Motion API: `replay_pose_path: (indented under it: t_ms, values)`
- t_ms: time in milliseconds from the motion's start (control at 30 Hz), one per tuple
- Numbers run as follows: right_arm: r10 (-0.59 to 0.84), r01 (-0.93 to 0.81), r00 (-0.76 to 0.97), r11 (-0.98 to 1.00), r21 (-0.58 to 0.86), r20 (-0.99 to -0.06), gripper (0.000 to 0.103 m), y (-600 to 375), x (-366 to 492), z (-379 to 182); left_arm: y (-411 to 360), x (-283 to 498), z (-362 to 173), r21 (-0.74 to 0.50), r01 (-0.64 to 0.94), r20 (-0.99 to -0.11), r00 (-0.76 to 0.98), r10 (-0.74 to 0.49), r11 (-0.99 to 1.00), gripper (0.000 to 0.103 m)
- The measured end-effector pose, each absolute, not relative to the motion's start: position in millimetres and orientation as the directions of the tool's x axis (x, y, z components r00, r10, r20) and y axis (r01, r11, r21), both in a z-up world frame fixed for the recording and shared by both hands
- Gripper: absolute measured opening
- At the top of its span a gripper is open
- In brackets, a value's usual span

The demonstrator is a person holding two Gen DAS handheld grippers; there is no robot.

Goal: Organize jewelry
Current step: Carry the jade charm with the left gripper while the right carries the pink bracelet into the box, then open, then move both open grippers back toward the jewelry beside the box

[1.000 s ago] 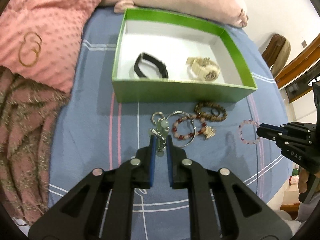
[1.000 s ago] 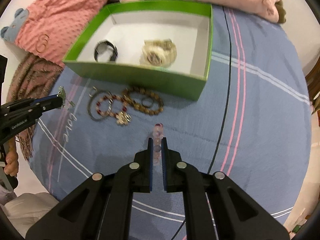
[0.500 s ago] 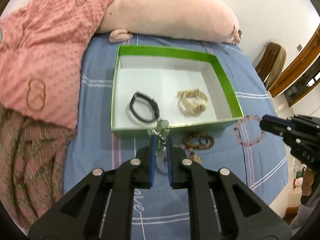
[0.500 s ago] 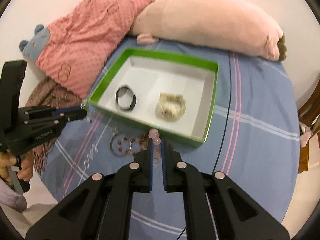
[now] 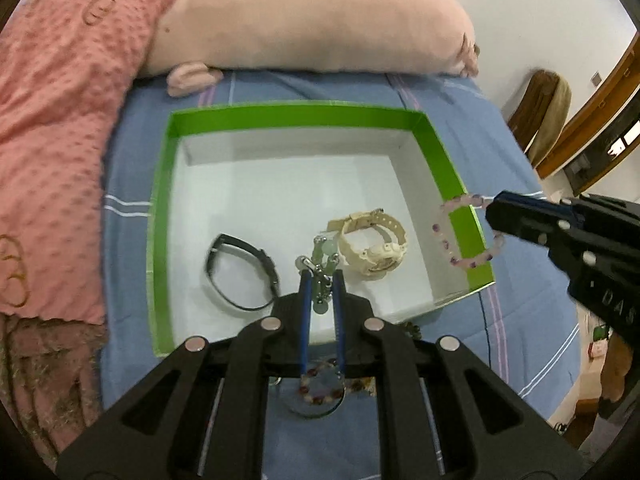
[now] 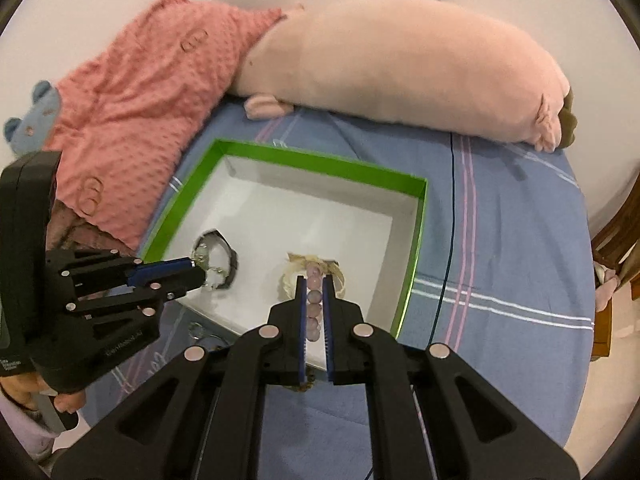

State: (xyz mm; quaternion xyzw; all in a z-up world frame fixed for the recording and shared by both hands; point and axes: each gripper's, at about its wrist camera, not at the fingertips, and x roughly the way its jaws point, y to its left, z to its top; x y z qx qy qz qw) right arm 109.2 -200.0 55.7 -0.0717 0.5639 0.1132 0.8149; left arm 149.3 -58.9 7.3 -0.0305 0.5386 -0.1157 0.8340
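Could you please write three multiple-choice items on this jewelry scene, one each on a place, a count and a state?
1. Where does the black band lie?
A. in the green box
B. on the pink blanket
C. on the blue sheet

2. How many watches or bands lie on the floor of the green box?
A. none
B. two
C. four

3. What is the right tool doing?
A. open and empty
B. lying on the bed
C. shut on a pink bead bracelet

Answers:
1. A, it rests on the white floor beside the cream watch.
2. B, only the black band and the cream watch lie there.
3. C, the pink bead bracelet hangs from its closed tips.
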Motion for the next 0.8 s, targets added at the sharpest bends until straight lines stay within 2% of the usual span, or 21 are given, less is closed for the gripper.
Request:
replay_pose_path:
  t_ms: [367, 400, 467, 500, 533, 600, 800]
  values:
    - [0.051, -0.226, 0.21, 0.974, 0.002, -0.976, 0.007, -213.0, 106.9, -8.9, -76.1, 169.0, -29.0, -0.153, 0.183, -0.926, 0.317, -0.206, 0.971, 0.01]
    - [0.044, -0.221, 0.213, 0.975, -0.004, -0.976, 0.01, -213.8, 106.2, -9.5, -76.6, 169.2, -30.5, -0.153, 0.185, -0.927, 0.313, -0.206, 0.971, 0.011]
    - [0.038, -0.213, 0.222, 0.977, -0.011, -0.974, 0.026, -214.9, 105.9, -7.4, -75.7, 169.1, -30.9, -0.152, 0.183, -0.927, 0.315, -0.204, 0.971, 0.013]
    - [0.035, -0.208, 0.232, 0.978, -0.014, -0.972, 0.037, -215.4, 106.0, -4.4, -75.2, 169.2, -29.6, -0.157, 0.182, -0.926, 0.315, -0.209, 0.971, 0.017]
    - [0.037, -0.205, 0.238, 0.979, -0.013, -0.97, 0.039, -216.6, 106.0, -2.1, -73.6, 168.6, -27.2, -0.166, 0.182, -0.922, 0.319, -0.218, 0.969, 0.021]
    - [0.053, -0.199, 0.253, 0.98, 0.001, -0.966, 0.039, -219.4, 104.8, 6.9, -70.1, 167.4, -19.9, -0.161, 0.179, -0.915, 0.342, -0.215, 0.971, 0.034]
    - [0.161, -0.229, 0.298, 0.969, 0.093, -0.941, 0.039, -226.0, 80.8, 51.0, -43.8, 138.0, 16.6, -0.17, 0.159, -0.882, 0.416, -0.222, 0.973, 0.034]
